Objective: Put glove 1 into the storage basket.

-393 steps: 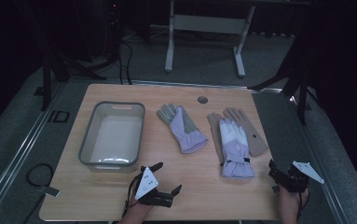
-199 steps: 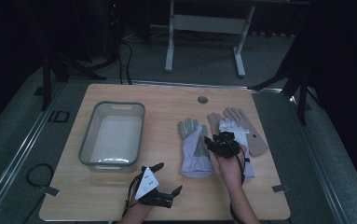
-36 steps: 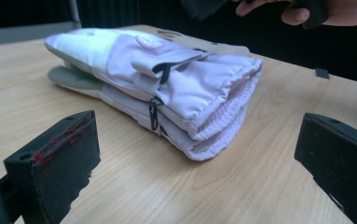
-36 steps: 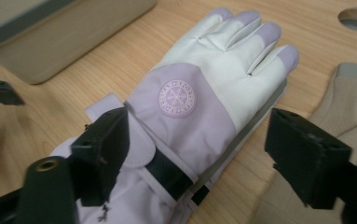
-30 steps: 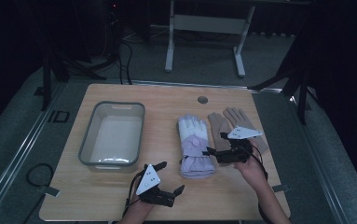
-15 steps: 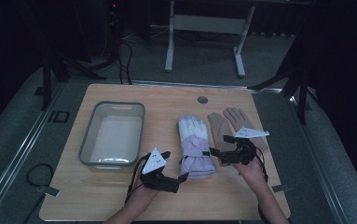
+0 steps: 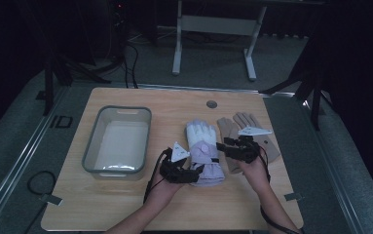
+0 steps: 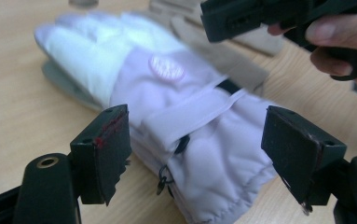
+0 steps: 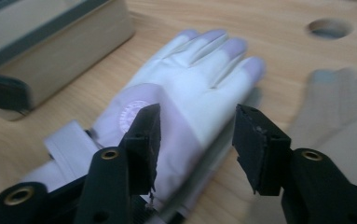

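Lying flat on the wooden table (image 7: 125,204) is a stack of purple and white gloves (image 7: 202,151), with the finger ends pointing away from the person and the cuffs pointing back toward them. The left gripper (image 7: 194,171) sits at the cuff end of the gloves. In the left gripper view its jaws are spread wide, one on each side of the puffy purple cuff (image 8: 213,163), and they are not squeezing it. A white strap (image 8: 190,116) runs across the glove just above the cuff, and a round pink badge (image 8: 167,69) sits on the back of it. The right gripper (image 7: 219,146) comes in from the right side of the gloves, near their middle. In the right gripper view its jaws are open too, with the glove under and between them, and they hold nothing. A pair of tan gloves (image 7: 233,127) lies just beside the purple ones, on their right, partly under the right hand (image 7: 254,165). A clear bin with a grey rim (image 7: 118,141) stands to the left of the gloves. A small round hole (image 7: 212,104) is in the table near the far edge.
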The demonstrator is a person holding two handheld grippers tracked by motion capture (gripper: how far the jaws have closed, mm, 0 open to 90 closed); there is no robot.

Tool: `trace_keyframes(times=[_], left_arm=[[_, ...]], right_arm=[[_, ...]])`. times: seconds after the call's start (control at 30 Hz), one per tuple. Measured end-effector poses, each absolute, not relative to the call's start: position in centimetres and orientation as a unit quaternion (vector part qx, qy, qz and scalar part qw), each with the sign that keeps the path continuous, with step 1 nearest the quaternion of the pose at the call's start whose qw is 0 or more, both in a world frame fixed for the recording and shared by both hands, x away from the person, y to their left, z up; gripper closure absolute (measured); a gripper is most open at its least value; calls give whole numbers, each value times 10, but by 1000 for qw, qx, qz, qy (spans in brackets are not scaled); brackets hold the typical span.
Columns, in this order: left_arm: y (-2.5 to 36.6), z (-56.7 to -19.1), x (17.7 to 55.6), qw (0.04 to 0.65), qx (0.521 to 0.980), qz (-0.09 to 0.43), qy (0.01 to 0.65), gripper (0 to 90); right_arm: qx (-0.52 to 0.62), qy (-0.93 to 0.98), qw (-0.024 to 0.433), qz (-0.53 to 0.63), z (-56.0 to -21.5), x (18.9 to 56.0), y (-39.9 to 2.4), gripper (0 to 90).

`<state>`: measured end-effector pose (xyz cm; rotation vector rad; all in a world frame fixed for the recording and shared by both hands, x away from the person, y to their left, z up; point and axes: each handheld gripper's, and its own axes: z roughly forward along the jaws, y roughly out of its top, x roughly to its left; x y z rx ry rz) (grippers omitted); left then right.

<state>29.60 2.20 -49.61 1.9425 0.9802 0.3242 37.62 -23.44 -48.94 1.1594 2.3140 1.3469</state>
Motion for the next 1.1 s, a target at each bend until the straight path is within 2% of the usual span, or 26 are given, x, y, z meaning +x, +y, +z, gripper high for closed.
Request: trace_keyframes(times=[0.13, 0.33, 0.53, 0.6, 0.63, 0.67, 0.77, 0.9, 1.03, 1.07, 1.1], left_arm=[[15, -514, 301, 425, 792, 116, 422, 239], [12, -533, 303, 403, 803, 105, 427, 252], [15, -542, 306, 398, 803, 84, 436, 253], [16, -543, 307, 400, 801, 76, 439, 252], [16, -543, 307, 400, 801, 76, 439, 252], [20, -548, 309, 405, 796, 61, 446, 252], [22, -552, 311, 408, 793, 48, 449, 251], [24, -554, 314, 406, 793, 34, 453, 250], [23, -553, 316, 396, 802, 28, 446, 262], [23, -552, 317, 396, 805, 18, 442, 283], [23, -552, 318, 399, 805, 6, 440, 342]], right_arm=[[406, 790, 99, 450, -501, 381, -225, 506], [430, 804, 90, 401, -524, 384, -217, 399], [450, 811, 43, 372, -539, 392, -219, 375], [454, 810, 11, 372, -541, 396, -220, 430], [454, 810, 11, 372, -541, 396, -220, 430], [446, 808, -21, 385, -545, 398, -222, 543], [438, 808, -40, 392, -547, 399, -223, 639], [422, 829, -3, 368, -539, 394, -215, 761], [411, 841, 46, 350, -534, 385, -203, 794], [414, 839, 50, 350, -534, 385, -202, 797], [414, 839, 53, 350, -534, 384, -201, 800]])
